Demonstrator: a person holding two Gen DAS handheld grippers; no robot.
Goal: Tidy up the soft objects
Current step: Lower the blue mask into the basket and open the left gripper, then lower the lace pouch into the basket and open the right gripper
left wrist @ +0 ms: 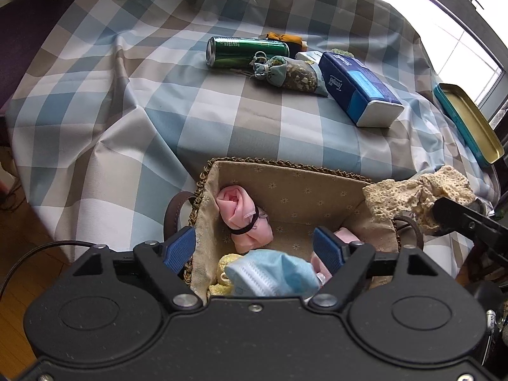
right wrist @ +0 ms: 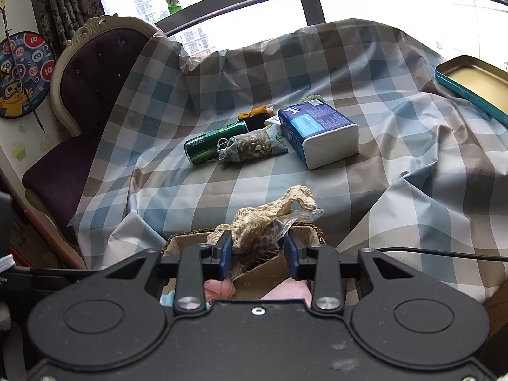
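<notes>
A woven basket (left wrist: 285,171) with a beige lining sits at the near edge of the checked cloth. In it lie a rolled pink cloth (left wrist: 241,212) with a black band, a blue face mask (left wrist: 273,270), a yellow knit piece (left wrist: 225,263) and another pink item (left wrist: 344,235). My left gripper (left wrist: 254,250) is open and empty just above the basket's near side. My right gripper (right wrist: 258,252) is shut on a cream crocheted lace piece (right wrist: 273,219) in clear wrap, held over the basket's right end; it also shows in the left wrist view (left wrist: 416,197).
Farther back on the cloth lie a green can (left wrist: 244,51), a drawstring sachet (left wrist: 285,71), a blue tissue pack (left wrist: 358,87) and an orange-black item (left wrist: 285,38). A teal tin lid (left wrist: 470,120) sits at the right. A purple chair (right wrist: 92,95) stands at the left.
</notes>
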